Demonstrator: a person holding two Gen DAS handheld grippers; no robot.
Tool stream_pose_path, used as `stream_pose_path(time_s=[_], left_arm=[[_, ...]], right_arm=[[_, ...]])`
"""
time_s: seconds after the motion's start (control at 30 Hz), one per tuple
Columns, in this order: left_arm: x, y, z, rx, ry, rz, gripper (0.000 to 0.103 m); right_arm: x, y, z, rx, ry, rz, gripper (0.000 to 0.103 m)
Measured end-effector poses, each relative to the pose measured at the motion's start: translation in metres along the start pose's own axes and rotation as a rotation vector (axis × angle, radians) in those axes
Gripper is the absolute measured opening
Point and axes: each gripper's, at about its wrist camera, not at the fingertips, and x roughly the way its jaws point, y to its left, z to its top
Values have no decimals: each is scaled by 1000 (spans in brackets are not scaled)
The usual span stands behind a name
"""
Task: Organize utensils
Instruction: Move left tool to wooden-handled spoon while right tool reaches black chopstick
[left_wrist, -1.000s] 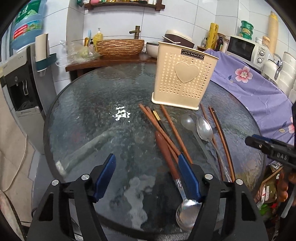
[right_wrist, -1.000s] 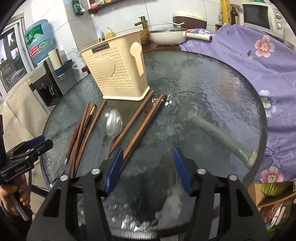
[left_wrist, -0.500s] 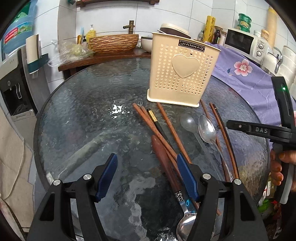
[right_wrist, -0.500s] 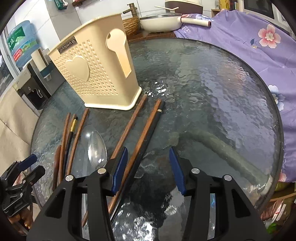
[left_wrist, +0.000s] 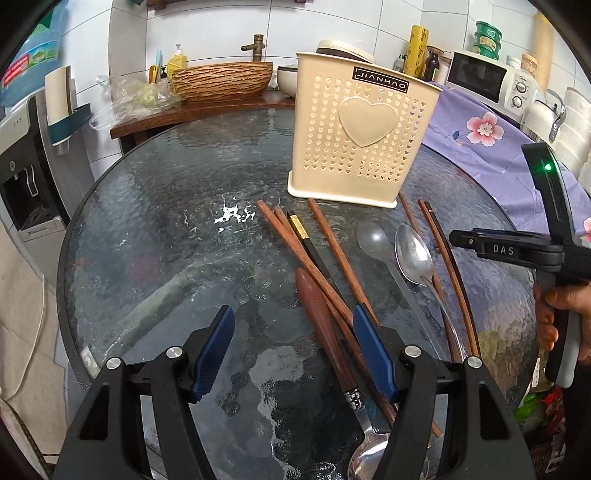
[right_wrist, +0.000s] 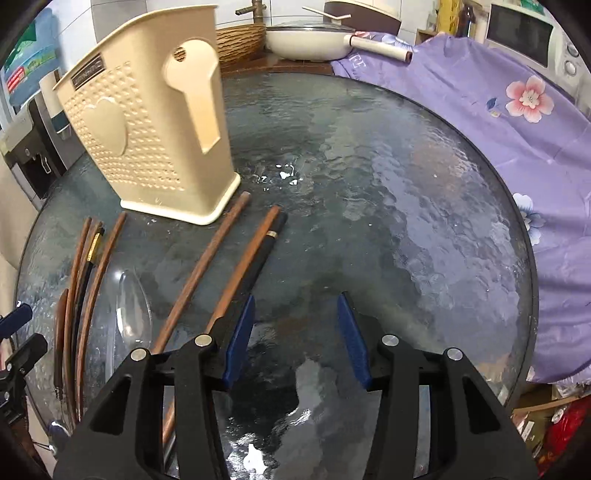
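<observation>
A cream perforated utensil holder stands on the round glass table; it also shows in the right wrist view. Several brown and black chopsticks and two metal spoons lie in front of it, plus a wooden-handled spoon. My left gripper is open and empty, low over the wooden-handled spoon and chopstick ends. My right gripper is open and empty, just right of a brown and black chopstick pair. The right gripper also shows at the right edge of the left wrist view.
A purple flowered cloth covers the counter right of the table. A wicker basket, a white pan and a microwave stand behind. A water dispenser stands at the left.
My right gripper has moved forward and lower towards the chopstick pair and holder. My left gripper has moved slightly forward. Both stay open.
</observation>
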Motion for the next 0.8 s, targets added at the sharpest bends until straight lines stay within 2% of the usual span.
stream_pose_path(time_s=[0.07, 0.17, 0.47, 0.53, 0.7, 0.8], left_arm=[[0, 0, 0, -2, -2, -2, 65], [0, 1, 0, -11, -1, -3, 65], [3, 0, 2, -4, 4, 13, 65], [4, -1, 2, 1, 5, 16, 65], [3, 0, 0, 6, 9, 23, 65], [6, -1, 0, 3, 18, 15, 65]], right_arm=[[1, -7, 2, 45, 8, 70, 47], [3, -6, 7, 49, 2, 88, 47], [16, 18, 20, -42, 4, -9, 47], [22, 16, 28, -57, 32, -40, 43], [25, 0, 27, -72, 50, -20, 36], [26, -3, 28, -65, 50, -3, 35]])
